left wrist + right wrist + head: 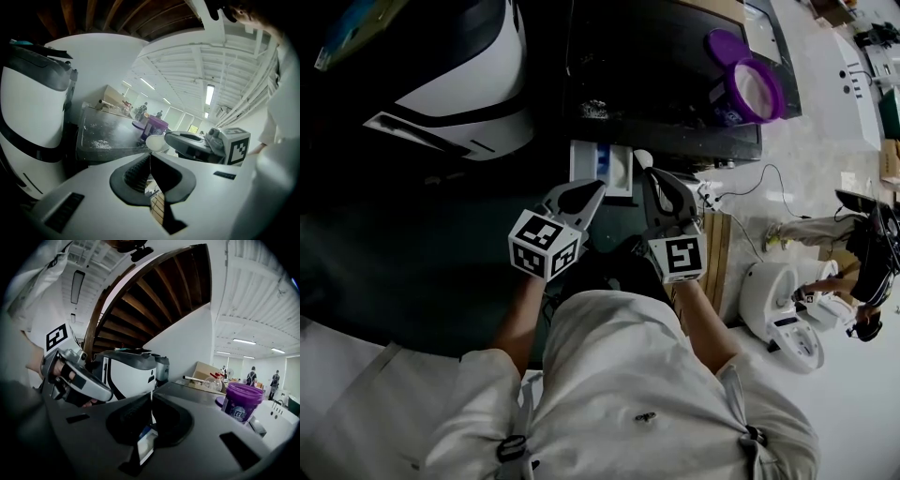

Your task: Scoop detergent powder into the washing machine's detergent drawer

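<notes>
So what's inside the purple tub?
The purple tub is open, and white powder shows inside it. Its purple lid lies off, right beside it. The tub's wall hides how deep the powder goes.

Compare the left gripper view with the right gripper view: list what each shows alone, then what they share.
Only the left gripper view: the right gripper holding a white scoop at its tip, and spilled white powder on the dark washing machine top.
Only the right gripper view: the left gripper, and below the jaws what looks like the white-and-blue detergent drawer.
Both: the purple detergent tub, the machine top, and each view's own jaws closed together.
</notes>
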`<state>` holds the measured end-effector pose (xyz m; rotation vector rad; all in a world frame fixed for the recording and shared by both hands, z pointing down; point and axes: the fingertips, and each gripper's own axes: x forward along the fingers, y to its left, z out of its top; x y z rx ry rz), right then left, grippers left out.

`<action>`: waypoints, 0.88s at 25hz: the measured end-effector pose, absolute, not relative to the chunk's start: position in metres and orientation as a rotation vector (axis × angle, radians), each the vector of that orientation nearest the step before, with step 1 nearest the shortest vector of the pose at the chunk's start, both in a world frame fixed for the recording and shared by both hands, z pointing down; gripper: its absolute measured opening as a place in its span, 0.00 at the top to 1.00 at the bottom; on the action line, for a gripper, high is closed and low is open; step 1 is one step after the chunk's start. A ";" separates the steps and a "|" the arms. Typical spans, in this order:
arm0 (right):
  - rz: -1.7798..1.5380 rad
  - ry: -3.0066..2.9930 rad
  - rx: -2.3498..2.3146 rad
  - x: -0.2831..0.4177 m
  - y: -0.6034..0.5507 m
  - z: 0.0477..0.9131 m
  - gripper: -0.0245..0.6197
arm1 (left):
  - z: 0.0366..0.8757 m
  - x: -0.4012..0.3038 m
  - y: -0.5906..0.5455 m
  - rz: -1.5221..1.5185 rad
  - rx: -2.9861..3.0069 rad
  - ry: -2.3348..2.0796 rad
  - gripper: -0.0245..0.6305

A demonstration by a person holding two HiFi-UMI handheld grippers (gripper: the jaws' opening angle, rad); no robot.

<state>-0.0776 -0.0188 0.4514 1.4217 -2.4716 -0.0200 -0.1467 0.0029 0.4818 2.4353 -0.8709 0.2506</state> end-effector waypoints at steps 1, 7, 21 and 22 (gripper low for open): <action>-0.004 -2.476 1.431 -0.075 -0.018 0.449 0.94 | 0.480 -0.146 0.004 0.250 2.438 -0.870 0.93; 0.084 -2.514 1.481 -0.064 -0.013 0.432 0.94 | 0.465 -0.145 0.001 0.238 2.459 -0.883 0.93; 0.210 -2.569 1.540 -0.048 -0.009 0.415 0.95 | 0.429 -0.141 -0.009 0.187 2.546 -0.949 0.93; 0.216 -2.572 1.538 -0.048 -0.008 0.415 0.95 | 0.429 -0.141 -0.009 0.188 2.547 -0.951 0.93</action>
